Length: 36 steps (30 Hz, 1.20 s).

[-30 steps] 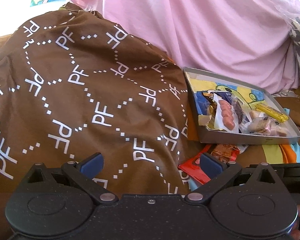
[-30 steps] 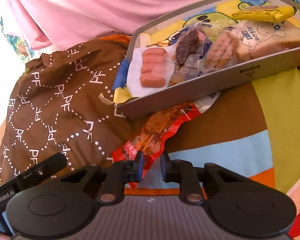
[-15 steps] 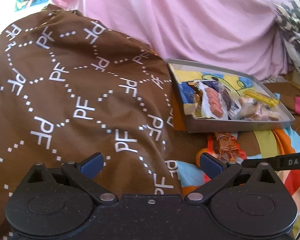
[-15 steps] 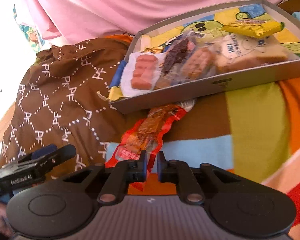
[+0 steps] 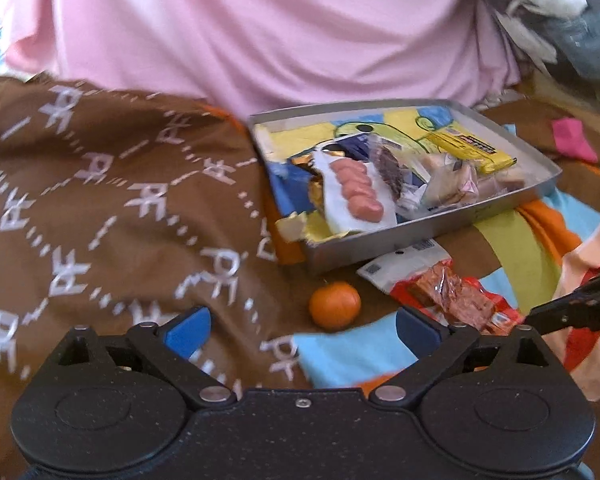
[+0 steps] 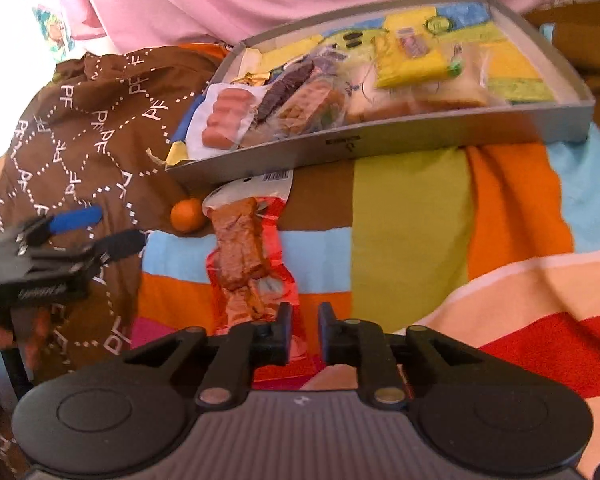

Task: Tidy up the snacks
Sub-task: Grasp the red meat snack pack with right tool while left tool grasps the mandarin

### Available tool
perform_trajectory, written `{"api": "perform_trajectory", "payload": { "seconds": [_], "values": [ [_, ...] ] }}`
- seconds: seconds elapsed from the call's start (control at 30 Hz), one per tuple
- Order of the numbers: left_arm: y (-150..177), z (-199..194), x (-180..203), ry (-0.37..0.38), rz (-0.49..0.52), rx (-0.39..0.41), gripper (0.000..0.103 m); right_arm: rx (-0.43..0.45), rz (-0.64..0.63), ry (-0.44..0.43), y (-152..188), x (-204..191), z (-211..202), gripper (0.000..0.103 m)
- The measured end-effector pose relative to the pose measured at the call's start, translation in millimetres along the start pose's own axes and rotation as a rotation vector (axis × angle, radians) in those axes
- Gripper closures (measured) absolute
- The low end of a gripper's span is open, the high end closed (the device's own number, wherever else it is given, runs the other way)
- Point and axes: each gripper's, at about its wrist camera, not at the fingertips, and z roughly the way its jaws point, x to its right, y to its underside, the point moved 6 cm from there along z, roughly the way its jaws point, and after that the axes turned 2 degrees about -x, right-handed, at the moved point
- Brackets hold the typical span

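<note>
Right gripper (image 6: 303, 330), jaws nearly closed with a narrow gap, sits at the near end of the red snack packet (image 6: 246, 256); whether it pinches the wrapper cannot be told. Left gripper (image 5: 302, 328) hangs spread wide and empty. The packet lies on the striped bedcover (image 6: 412, 216), just before the grey tray (image 6: 440, 134) of snacks, beside a small orange (image 5: 335, 305). Likely light, crinkly and slippery; best taken by the flat sealed end. Soft, uneven bedding; pink cloth (image 5: 260, 32) behind.

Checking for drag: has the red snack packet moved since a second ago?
Yes. The red snack packet has slid toward the camera, away from the grey tray, uncovering a small orange.
</note>
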Motion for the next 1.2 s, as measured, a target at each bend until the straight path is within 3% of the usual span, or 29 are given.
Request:
{"api": "perform_trajectory", "payload": {
  "seconds": [0.07, 0.27, 0.43, 0.7, 1.03, 1.1, 1.2],
  "values": [
    [-5, 11, 3, 0.012, 0.013, -0.002, 0.008, 0.027, -0.037, 0.022, 0, -6, -3, 0.063],
    [-5, 33, 11, 0.104, -0.001, -0.028, 0.011, 0.138, -0.195, 0.122, 3, -34, -5, 0.034],
    [-2, 45, 13, 0.136, -0.003, -0.056, 0.020, 0.171, -0.274, 0.175, 0, -55, 8, 0.022],
    [-2, 53, 2, 0.137, -0.067, -0.076, 0.031, 0.136, -0.299, 0.237, -4, -65, 38, 0.020],
    [1, 61, 1, 0.150, -0.080, -0.117, 0.062, 0.136, -0.315, 0.245, -14, -74, 56, 0.016],
    [2, 63, 1, 0.153, -0.093, -0.123, 0.064, 0.133, -0.299, 0.232, -14, -72, 56, 0.016],
    [2, 63, -1, 0.153, -0.133, -0.124, 0.064, 0.130, -0.308, 0.210, -15, -74, 53, 0.030]
  ]
}}
